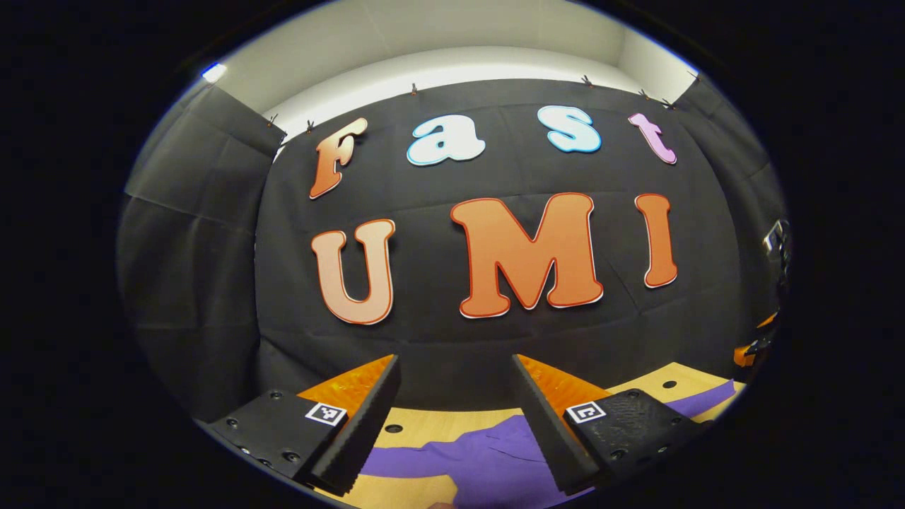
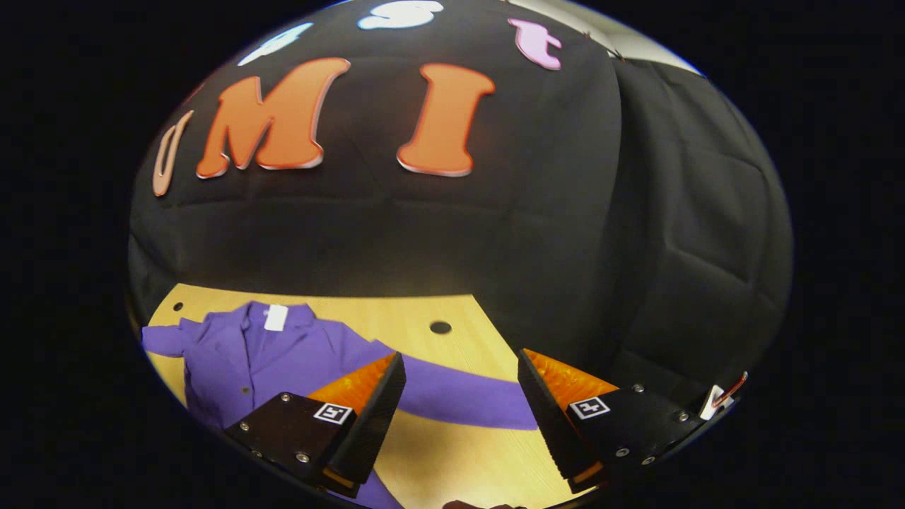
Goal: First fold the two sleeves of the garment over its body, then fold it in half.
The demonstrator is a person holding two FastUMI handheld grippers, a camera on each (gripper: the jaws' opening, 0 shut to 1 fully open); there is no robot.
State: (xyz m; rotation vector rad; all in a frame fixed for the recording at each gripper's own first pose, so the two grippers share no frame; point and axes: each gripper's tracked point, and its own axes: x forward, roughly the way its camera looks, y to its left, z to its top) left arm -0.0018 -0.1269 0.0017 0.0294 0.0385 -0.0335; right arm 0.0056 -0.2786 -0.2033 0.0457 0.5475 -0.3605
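Note:
A purple shirt (image 2: 283,360) lies flat on the light wooden table (image 2: 424,311), collar and white tag toward the far side. One long sleeve (image 2: 466,399) stretches out to the right, passing under my right gripper (image 2: 459,410), which hovers above it, open and holding nothing. In the left gripper view, the purple garment (image 1: 481,459) shows between and below the fingers of my left gripper (image 1: 456,424). That gripper is open too, raised above the cloth.
The table (image 1: 438,424) has round holes (image 2: 440,327) in its top and ends at the black cloth wall close behind. An orange and black object (image 1: 753,350) shows at the far right edge of the left gripper view.

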